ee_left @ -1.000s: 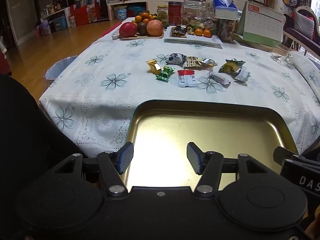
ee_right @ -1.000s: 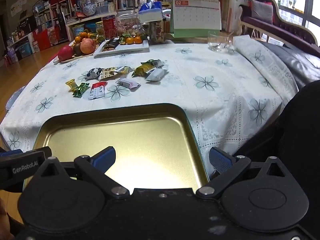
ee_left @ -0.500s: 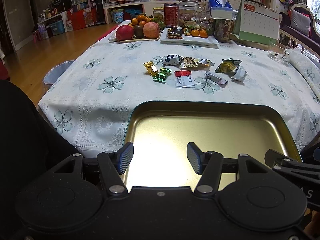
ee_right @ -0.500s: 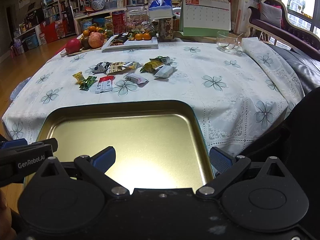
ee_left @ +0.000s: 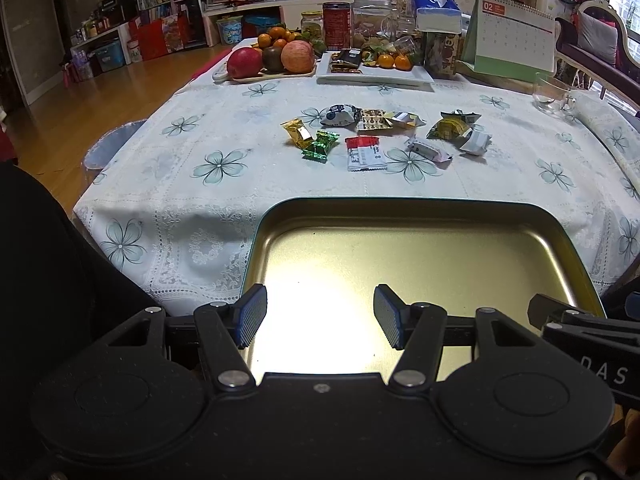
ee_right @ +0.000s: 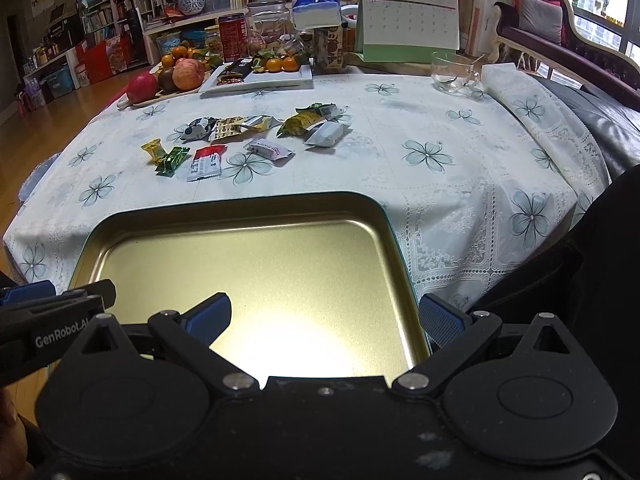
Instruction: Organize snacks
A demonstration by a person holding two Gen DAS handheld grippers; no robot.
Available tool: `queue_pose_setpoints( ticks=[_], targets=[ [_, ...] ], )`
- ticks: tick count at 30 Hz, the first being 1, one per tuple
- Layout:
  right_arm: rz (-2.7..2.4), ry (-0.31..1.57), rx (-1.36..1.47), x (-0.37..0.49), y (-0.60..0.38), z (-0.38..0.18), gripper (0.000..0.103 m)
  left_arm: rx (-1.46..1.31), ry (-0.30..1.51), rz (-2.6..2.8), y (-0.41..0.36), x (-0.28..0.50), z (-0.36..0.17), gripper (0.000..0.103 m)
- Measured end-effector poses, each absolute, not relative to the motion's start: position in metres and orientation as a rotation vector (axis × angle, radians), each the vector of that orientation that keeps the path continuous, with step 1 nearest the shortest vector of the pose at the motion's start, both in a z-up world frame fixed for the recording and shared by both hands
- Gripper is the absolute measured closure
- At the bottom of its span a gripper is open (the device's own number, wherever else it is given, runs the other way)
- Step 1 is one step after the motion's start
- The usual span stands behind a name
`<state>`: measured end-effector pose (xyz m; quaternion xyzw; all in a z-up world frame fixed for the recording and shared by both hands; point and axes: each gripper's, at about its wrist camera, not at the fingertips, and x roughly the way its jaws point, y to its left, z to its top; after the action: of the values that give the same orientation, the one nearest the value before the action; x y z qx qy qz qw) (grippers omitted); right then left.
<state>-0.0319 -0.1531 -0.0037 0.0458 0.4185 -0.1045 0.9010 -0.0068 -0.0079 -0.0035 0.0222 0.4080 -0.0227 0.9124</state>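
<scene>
Snacks beyond tray

Gold tray near scattered snacks on tablecloth

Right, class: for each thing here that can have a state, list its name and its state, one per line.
Left tongs: open, holding nothing, over the tray.
Right tongs: open wide, holding nothing.
Gold tray: nothing lying in it, at the near table edge.
Snack packets: wrapped, scattered on the tablecloth, none in the tray.
Glass cup: upright; contents cannot be told.
Tissue box: a tissue sticking out of the top.
Desk calendar: standing, showing 02.
</scene>
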Motion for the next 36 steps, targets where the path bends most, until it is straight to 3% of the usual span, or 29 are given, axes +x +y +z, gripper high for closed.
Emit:
queue_pose_setpoints(
  ticks=[36],
  targets=[
    [-0.216, 0.882, 0.091, -0.0313, -0.1535, -0.0062, 0.000, 0.058, 0.852, -0.053, -0.0090, -0.0073, -0.0055, 0.041]
  ],
)
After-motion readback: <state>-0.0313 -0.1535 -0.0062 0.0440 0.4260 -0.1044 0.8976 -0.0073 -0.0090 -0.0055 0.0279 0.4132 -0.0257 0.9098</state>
